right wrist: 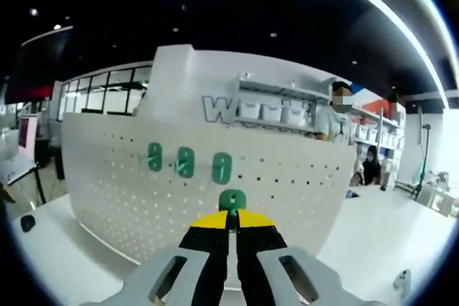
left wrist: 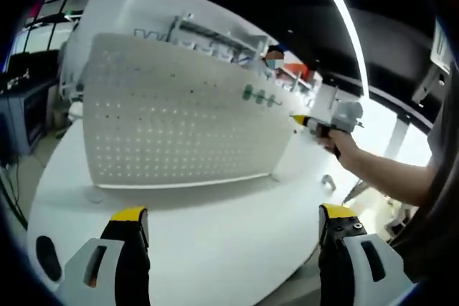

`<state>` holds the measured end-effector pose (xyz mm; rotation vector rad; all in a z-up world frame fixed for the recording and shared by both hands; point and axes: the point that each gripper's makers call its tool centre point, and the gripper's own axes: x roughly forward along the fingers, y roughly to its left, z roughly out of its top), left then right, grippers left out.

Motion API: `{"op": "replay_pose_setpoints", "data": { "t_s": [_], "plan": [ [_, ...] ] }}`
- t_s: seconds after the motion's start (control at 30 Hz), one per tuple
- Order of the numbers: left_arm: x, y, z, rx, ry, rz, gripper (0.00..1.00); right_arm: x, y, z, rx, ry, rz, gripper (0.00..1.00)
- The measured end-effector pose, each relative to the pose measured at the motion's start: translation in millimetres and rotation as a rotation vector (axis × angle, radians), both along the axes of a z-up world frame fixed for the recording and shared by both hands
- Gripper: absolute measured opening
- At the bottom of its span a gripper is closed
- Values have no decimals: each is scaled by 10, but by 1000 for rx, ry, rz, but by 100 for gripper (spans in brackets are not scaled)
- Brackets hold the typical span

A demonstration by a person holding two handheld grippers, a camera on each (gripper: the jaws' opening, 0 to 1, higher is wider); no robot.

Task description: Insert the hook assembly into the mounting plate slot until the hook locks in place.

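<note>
The right gripper [right wrist: 231,228] is clamped on a green plastic hook [right wrist: 232,200], held against the white perforated mounting plate [right wrist: 143,198], below three mounted green hooks [right wrist: 185,162]. The left gripper [left wrist: 233,231] is spread, holding nothing.

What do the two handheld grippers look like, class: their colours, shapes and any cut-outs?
Left gripper: light grey bodies with slotted cut-outs, black jaws capped in yellow. Right gripper: same grey slotted bodies, black jaws, yellow tips. No cables or markings are discernible.
</note>
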<state>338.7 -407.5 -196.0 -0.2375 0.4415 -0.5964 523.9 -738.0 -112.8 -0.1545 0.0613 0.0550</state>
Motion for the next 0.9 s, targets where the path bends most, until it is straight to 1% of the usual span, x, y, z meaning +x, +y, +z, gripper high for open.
{"op": "replay_pose_setpoints", "data": {
  "t_s": [0.23,0.4,0.53,0.7,0.8,0.9],
  "plan": [
    [40,47,7,-1,-5,12,100,129,-78,65,-25,-17,-11,0],
    [45,51,-5,-5,-3,20,100,209,-107,97,-19,-32,-18,0],
    [39,61,0,-20,-4,27,100,295,-155,129,27,-43,-25,0],
    [43,119,-28,-13,1,39,100,425,-239,209,38,-74,-40,0],
    [46,133,-37,-11,4,44,100,498,-275,226,41,-88,-38,0],
    [53,128,-43,-11,7,43,100,550,-280,230,59,-99,-30,0]
  ]
}}
